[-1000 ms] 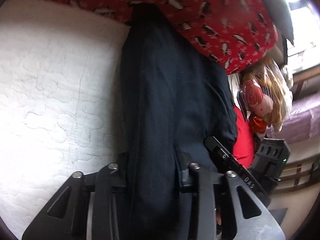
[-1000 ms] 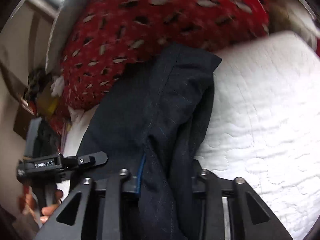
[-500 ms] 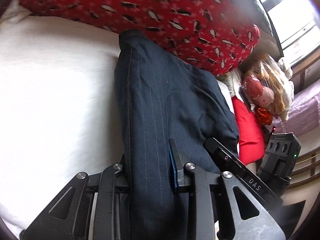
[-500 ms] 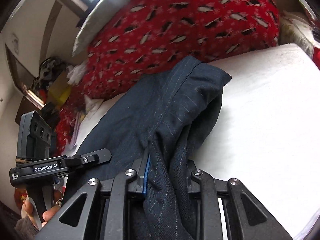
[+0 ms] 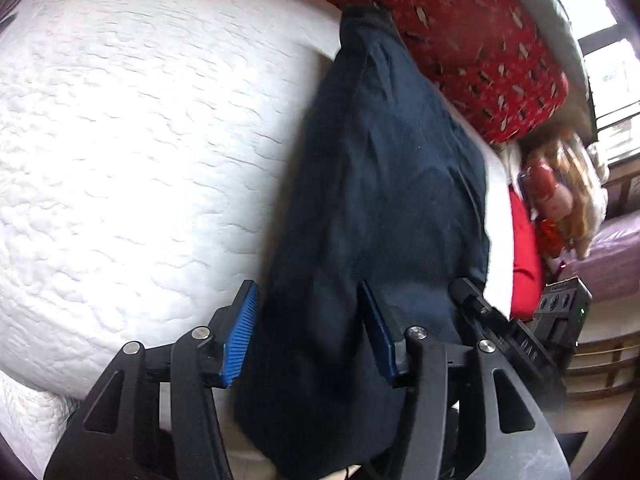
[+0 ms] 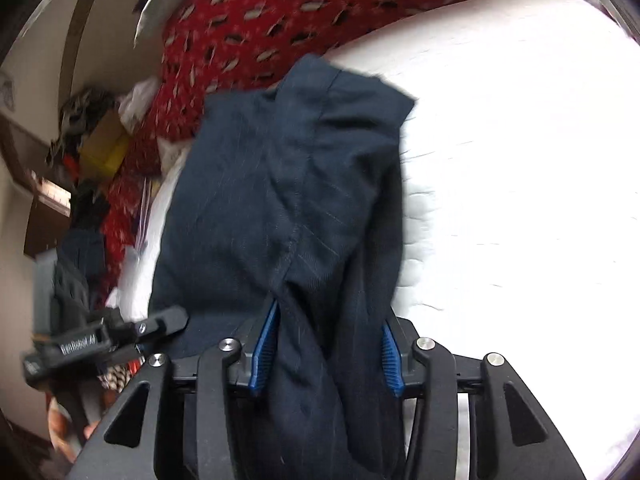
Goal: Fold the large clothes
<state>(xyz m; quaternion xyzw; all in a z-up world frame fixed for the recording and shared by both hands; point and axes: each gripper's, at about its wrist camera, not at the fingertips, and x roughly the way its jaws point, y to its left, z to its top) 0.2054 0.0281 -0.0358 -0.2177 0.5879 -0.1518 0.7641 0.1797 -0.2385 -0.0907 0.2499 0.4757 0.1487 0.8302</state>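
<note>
A pair of dark navy trousers (image 5: 384, 184) lies in a long fold on a white quilted mattress (image 5: 132, 152), running from the bottom centre of the left wrist view up to a red patterned blanket (image 5: 472, 28) along the upper right. The left gripper (image 5: 308, 332) fills the bottom of that frame, its jaws opening; one blue pad (image 5: 240, 340) stands clear of the cloth on the left, while the other sits against the fold on the right, so the fabric lies loosely between them rather than pinched. At the lower right of this view the other tool shows as a black body beside a red cushion (image 5: 524, 256).

In the right wrist view the trousers (image 6: 288, 184) rise from the bottom centre toward the upper middle, faint pinstripes visible, the near end bunched between the fingers of the right gripper (image 6: 326, 350). Its jaws are also opening, blue pads (image 6: 264, 344) flanking the bunched cloth on both sides; whether they still press it is hard to tell through the blur. The mattress (image 6: 520, 160) glares white across the right half, the blanket (image 6: 320, 4) spans the top, and clutter including a yellow box (image 6: 104, 146) crowds the left edge.
</note>
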